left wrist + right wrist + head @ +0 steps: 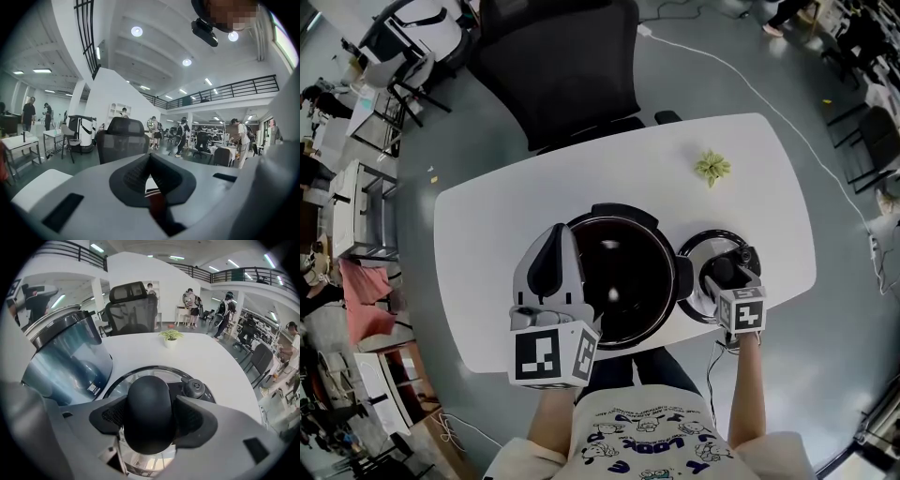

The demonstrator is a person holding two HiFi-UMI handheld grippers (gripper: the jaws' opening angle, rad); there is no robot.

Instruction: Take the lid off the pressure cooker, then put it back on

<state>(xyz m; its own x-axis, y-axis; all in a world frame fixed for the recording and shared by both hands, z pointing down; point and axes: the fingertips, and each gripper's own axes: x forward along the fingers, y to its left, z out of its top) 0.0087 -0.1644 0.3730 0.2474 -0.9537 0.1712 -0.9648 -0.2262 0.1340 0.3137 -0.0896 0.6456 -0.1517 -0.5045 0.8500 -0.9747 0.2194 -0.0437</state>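
The lid (701,251) lies flat on the white table (516,211) just right of the open pressure cooker (614,210). The right gripper (727,274) is on it, fingers spread wide around the black knob (149,413) with their pads seemingly against its sides. Refitting it would likely mean a lift and a short carry leftward over the open mouth, minding the near table edge, while the left gripper (555,258), fingers pressed together on nothing, hangs over the cooker's left rim.

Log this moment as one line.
cooker: open | lid: off, right of cooker | right gripper: fingers shut on lid knob | left gripper: shut, empty
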